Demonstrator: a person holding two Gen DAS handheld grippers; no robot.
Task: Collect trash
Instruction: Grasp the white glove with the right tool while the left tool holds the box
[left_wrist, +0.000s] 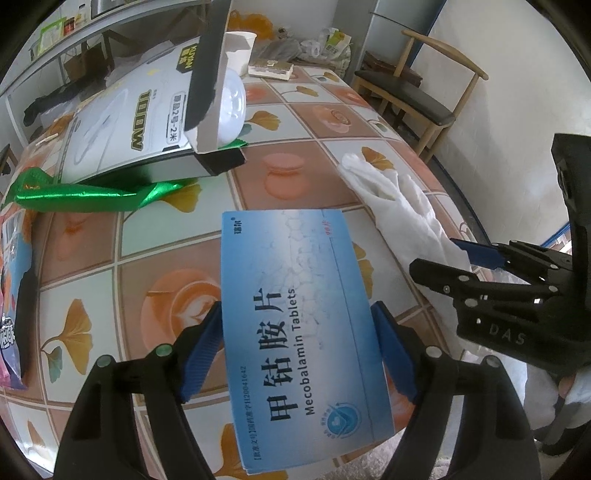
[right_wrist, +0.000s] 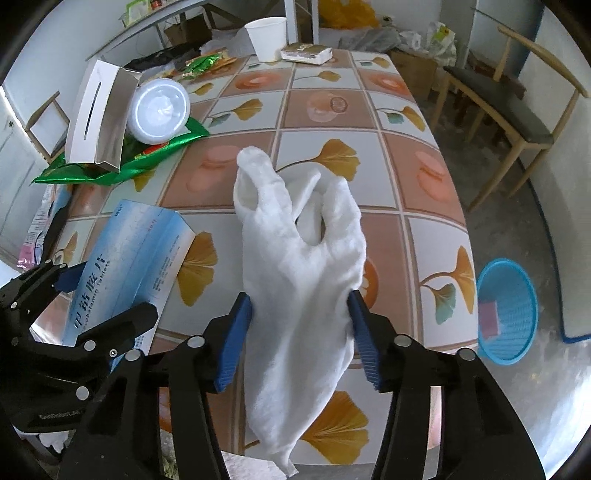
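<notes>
A blue medicine box (left_wrist: 295, 295) labelled Mecobalamin Tablets sits between the blue pads of my left gripper (left_wrist: 297, 332), and both pads press on its long edges. In the right wrist view the box (right_wrist: 140, 243) tilts up off the tiled table (right_wrist: 417, 240), with the left gripper (right_wrist: 107, 295) around its near end. A crumpled white tissue (right_wrist: 303, 236) runs between the fingers of my right gripper (right_wrist: 299, 317). Both pads touch its sides, and it narrows between them. The left wrist view shows the tissue (left_wrist: 399, 195) stretching across the table to the right gripper (left_wrist: 439, 254).
A green foil wrapper (right_wrist: 122, 166), an open white carton (right_wrist: 96, 118) and a white plastic lid (right_wrist: 159, 110) crowd the far left. A paper cup (right_wrist: 267, 37) and a small pack (right_wrist: 306, 51) stand at the back. On the floor to the right are a blue basket (right_wrist: 506, 314) and a wooden chair (right_wrist: 517, 122).
</notes>
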